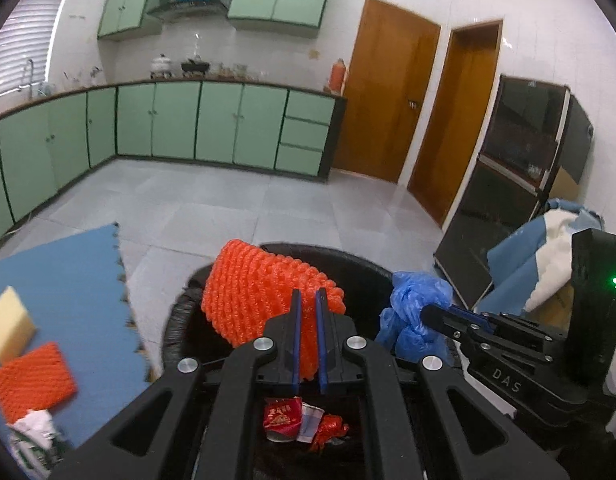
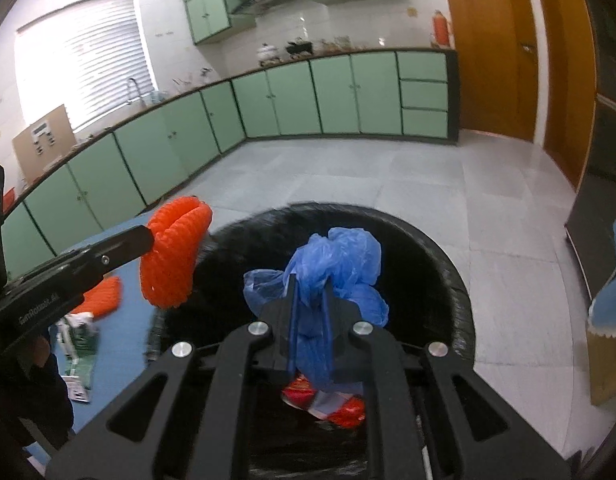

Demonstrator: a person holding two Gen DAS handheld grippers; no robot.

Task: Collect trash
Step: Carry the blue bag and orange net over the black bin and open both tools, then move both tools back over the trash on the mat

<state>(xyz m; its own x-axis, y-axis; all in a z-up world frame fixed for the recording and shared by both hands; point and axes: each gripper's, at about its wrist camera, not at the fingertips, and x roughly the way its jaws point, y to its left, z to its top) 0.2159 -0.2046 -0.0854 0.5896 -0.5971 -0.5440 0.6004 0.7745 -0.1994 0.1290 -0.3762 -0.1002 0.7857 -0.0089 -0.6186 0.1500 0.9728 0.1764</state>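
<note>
My left gripper is shut on an orange foam net sleeve and holds it over the black-lined trash bin. My right gripper is shut on a crumpled blue plastic bag above the same bin. Red wrappers lie at the bin's bottom, also in the right wrist view. Each gripper shows in the other's view: the right one with the blue bag, the left one with the orange net.
A blue foam mat left of the bin holds a yellow sponge, another orange net and a white-green wrapper. A dark glass cabinet and blue-white cloth stand right. Green kitchen cabinets line the far wall.
</note>
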